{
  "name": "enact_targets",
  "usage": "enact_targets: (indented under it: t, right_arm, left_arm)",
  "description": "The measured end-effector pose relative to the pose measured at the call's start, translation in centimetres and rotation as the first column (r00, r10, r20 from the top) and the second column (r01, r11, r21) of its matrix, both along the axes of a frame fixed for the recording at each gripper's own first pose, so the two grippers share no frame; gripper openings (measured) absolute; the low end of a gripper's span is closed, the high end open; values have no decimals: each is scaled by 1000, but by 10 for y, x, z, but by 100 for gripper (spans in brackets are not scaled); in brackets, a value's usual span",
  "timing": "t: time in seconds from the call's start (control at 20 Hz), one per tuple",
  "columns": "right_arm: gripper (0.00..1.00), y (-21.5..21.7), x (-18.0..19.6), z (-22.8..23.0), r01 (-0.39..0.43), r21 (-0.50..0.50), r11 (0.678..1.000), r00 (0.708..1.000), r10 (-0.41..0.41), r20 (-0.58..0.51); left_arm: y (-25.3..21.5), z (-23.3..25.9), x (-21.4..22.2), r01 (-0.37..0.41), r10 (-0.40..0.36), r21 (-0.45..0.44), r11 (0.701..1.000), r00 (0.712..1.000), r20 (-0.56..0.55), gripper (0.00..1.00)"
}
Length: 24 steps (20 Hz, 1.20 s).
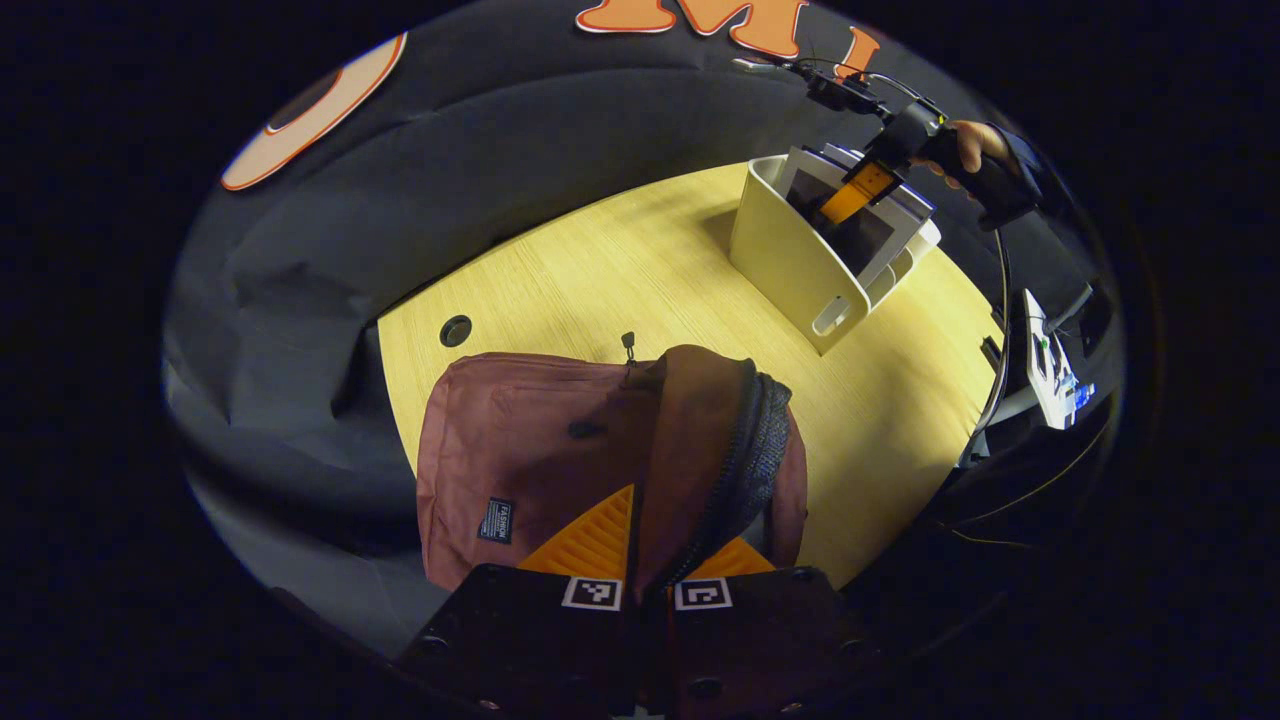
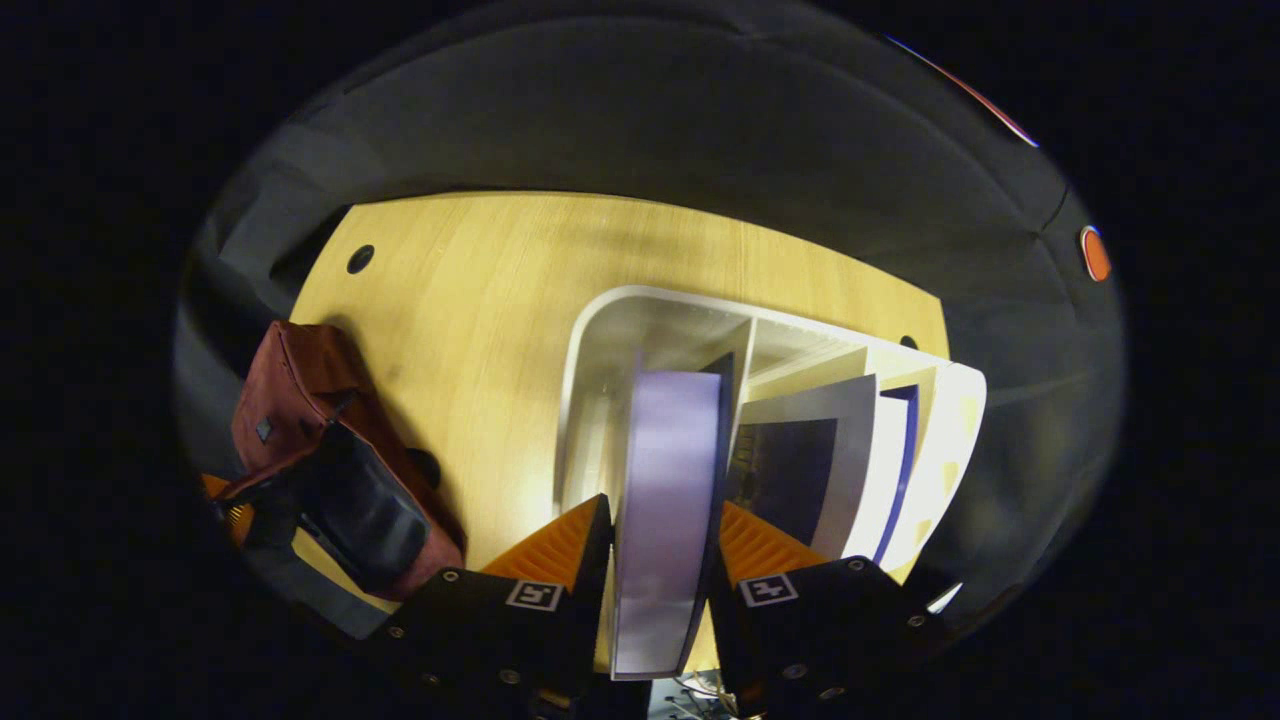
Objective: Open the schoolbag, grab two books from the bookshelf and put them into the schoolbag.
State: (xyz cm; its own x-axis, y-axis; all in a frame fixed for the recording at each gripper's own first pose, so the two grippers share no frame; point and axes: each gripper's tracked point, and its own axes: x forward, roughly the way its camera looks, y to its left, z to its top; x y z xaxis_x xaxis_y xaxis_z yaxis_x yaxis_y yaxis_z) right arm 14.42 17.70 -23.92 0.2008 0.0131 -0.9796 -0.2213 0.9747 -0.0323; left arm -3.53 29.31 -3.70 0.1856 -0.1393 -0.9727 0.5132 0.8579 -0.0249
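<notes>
Book (image 2: pixel 665 500) stands clamped between right fingers (image 2: pixel 560 545); left fingers (image 1: pixel 590 540) pinch the schoolbag (image 1: pixel 530 450) flap.

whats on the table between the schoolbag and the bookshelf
Nothing: in the left gripper view the stretch of table between the schoolbag and the bookshelf is bare wood. The right gripper view shows the same bare gap.
</notes>
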Motion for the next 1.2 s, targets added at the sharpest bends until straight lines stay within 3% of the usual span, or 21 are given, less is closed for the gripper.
enact_targets:
  t: [0.05, 0.1, 0.15, 0.25, 0.3, 0.35, 0.4, 0.45, 0.55, 0.6, 0.65, 0.9, 1.2]
  right_arm:
    - [50, 0, -1, 3, 8, 10, 1000, 1000, -8, -14]
    - [32, 0, -3, 4, 4, 14, 1000, 999, -4, -35]
    - [39, -2, -4, 7, 6, 12, 1000, 999, -5, -37]
    - [38, -6, -2, 18, 4, 17, 1000, 1000, -4, -29]
    - [46, -7, -1, 26, 16, 34, 999, 1000, -15, -18]
    - [37, -9, -1, 33, 26, 50, 998, 1000, -25, -10]
    - [45, -13, 0, 43, 35, 64, 997, 999, -36, 3]
    - [37, -18, 0, 53, 39, 73, 997, 999, -40, 16]
    - [37, -26, -1, 73, 38, 95, 995, 998, -43, 46]
    - [36, -29, -3, 83, 41, 109, 993, 997, -48, 59]
    - [36, -34, -7, 93, 44, 123, 991, 996, -52, 70]
    - [36, -48, -19, 135, 54, 201, 978, 988, -82, 131]
    - [36, -57, -39, 170, 44, 256, 966, 974, -98, 203]
  left_arm:
    - [-1, 0, -1, -3, 3, -1, 1000, 1000, -5, 5]
    - [-2, 0, -1, -5, 5, -3, 1000, 1000, -9, 5]
    - [0, -1, -2, -5, 5, -2, 1000, 1000, -10, 5]
    - [-1, -1, -2, -7, 7, -1, 1000, 1000, -12, 5]
    - [-2, -1, -2, -7, 7, -1, 1000, 1000, -13, 5]
    - [-2, 0, -2, -5, 5, 1, 1000, 1000, -16, 5]
    - [-3, 0, -2, -3, 3, 3, 1000, 1000, -16, 5]
    - [-3, 0, -1, 1, -1, 6, 1000, 1000, -18, 5]
    - [-7, 3, 1, 12, -12, 9, 1000, 1000, -20, 5]
    - [-10, 5, 3, 17, -17, 10, 1000, 1000, -20, 0]
    - [-13, 6, 4, 22, -22, 12, 1000, 999, -23, 5]
    - [-29, 18, 8, 29, -29, 1, 1000, 999, -17, 5]
    - [-48, 24, 12, -18, 18, -27, 999, 1000, -14, 5]
